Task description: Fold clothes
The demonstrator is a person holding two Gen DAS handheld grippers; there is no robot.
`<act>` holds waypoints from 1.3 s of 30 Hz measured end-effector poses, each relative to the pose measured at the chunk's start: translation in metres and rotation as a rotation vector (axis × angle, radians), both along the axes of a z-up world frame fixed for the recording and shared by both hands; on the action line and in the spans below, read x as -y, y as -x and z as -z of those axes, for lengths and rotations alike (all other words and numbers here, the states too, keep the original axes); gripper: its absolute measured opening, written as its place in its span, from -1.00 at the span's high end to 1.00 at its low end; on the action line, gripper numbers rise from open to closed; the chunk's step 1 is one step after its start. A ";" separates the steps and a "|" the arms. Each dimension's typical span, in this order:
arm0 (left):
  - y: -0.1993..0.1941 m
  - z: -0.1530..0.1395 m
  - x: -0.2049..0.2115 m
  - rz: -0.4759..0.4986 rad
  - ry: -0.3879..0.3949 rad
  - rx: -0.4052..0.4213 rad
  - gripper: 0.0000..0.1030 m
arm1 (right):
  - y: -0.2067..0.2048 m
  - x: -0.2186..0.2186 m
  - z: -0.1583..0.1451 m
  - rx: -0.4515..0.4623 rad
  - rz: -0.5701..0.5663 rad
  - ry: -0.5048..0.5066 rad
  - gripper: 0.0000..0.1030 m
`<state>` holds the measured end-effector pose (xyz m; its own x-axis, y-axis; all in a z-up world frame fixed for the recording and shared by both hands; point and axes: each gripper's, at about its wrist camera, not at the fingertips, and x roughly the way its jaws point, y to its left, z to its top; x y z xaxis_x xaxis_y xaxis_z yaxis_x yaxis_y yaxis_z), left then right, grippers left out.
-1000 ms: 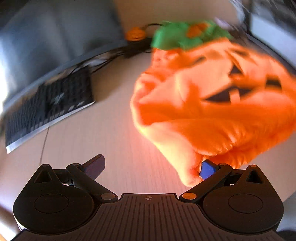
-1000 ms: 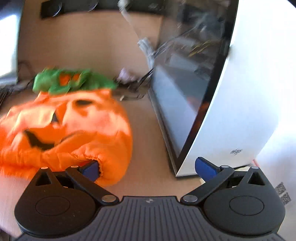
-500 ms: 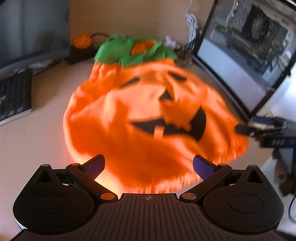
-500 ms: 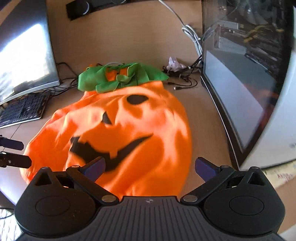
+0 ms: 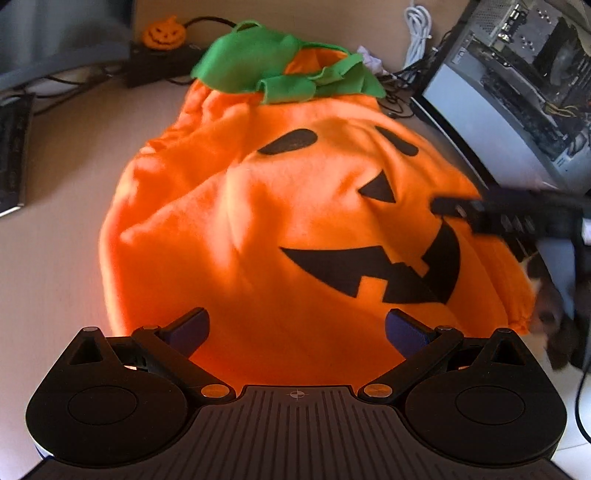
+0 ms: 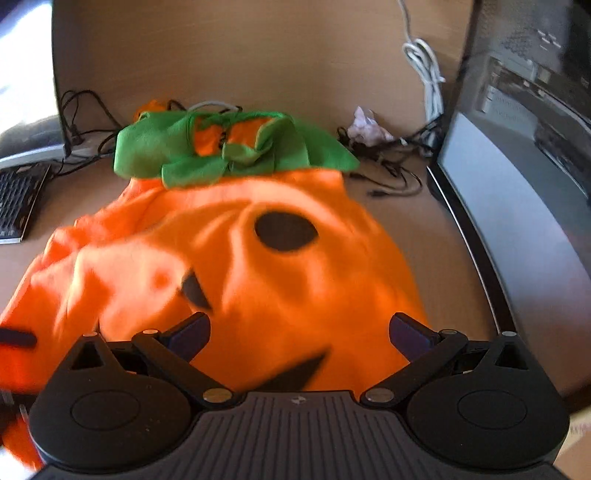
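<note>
The pale tabletop [image 5: 66,229] carries an orange pumpkin costume [image 5: 295,221] spread face up across its middle, black jack-o'-lantern face showing and green leaf collar [image 5: 280,70] at the far end. A computer case [image 6: 524,192] with a glass side stands at the right edge, and a dark keyboard [image 6: 18,199] lies at the far left. The left gripper [image 5: 297,330] hangs over the costume's near hem with its jaws spread wide, gripping nothing. The right gripper [image 6: 299,332] hovers over the costume's right half, likewise wide apart and empty. A small pumpkin figure [image 5: 164,33] sits far left beside tangled cables [image 6: 388,173].
</note>
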<state>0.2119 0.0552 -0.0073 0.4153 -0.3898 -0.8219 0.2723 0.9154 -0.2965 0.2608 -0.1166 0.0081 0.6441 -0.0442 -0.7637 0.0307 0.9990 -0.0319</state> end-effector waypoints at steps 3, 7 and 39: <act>-0.003 0.002 0.003 0.026 0.018 -0.005 -1.00 | -0.019 -0.004 -0.001 -0.032 -0.014 -0.062 -1.00; -0.001 0.005 0.001 0.047 0.052 -0.017 -1.00 | -0.045 -0.008 0.006 -0.105 -0.078 -0.158 -1.00; -0.091 -0.035 0.028 -0.005 0.042 0.029 -1.00 | 0.033 0.080 0.040 -0.113 -0.077 0.160 -1.00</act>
<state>0.3029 0.0274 0.0281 0.4405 -0.4217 -0.7925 0.2771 0.9036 -0.3268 0.2283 -0.1965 -0.0317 0.5608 -0.1248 -0.8185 -0.0580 0.9802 -0.1892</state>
